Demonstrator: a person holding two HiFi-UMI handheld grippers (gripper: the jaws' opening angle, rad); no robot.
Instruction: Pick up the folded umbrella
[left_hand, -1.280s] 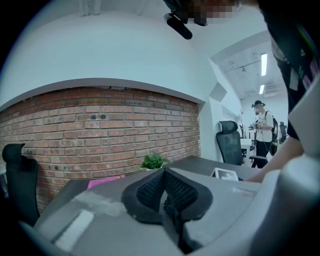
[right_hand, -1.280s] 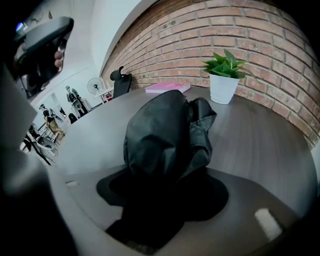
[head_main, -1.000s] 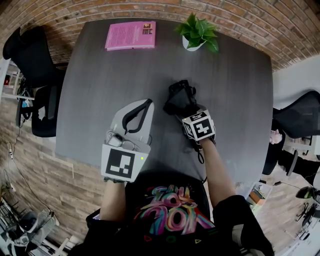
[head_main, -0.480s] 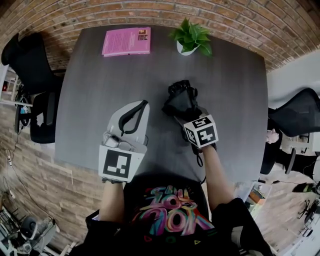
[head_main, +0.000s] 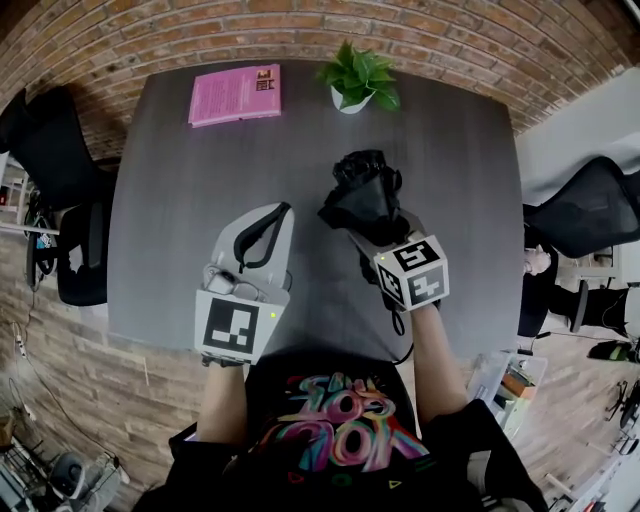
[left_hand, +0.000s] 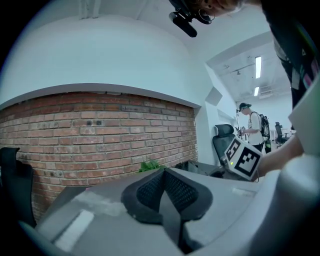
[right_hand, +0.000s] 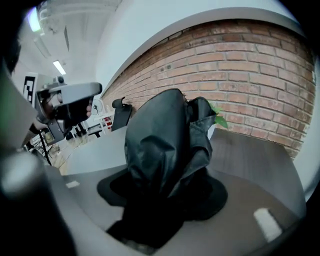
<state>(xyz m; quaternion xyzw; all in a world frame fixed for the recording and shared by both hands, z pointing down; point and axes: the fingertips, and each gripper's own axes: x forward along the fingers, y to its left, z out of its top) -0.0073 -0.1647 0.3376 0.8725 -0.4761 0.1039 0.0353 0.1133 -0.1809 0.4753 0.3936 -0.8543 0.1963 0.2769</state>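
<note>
The folded umbrella (head_main: 365, 200) is pinched in the right hand-held gripper (head_main: 378, 235), apparently clear of the desk (head_main: 180, 200) near its middle. At its 9 o'clock the left hand-held gripper (head_main: 272, 225) is pressed together, empty. A firm, level grip is wise, since the loose fabric may slip.

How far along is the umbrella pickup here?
Done: the right gripper is clamped on the black folded fabric umbrella. In hand: it holds the umbrella apparently clear of the dark grey table. Remaining: little, at most raising it higher. The left gripper is shut, empty.
</note>
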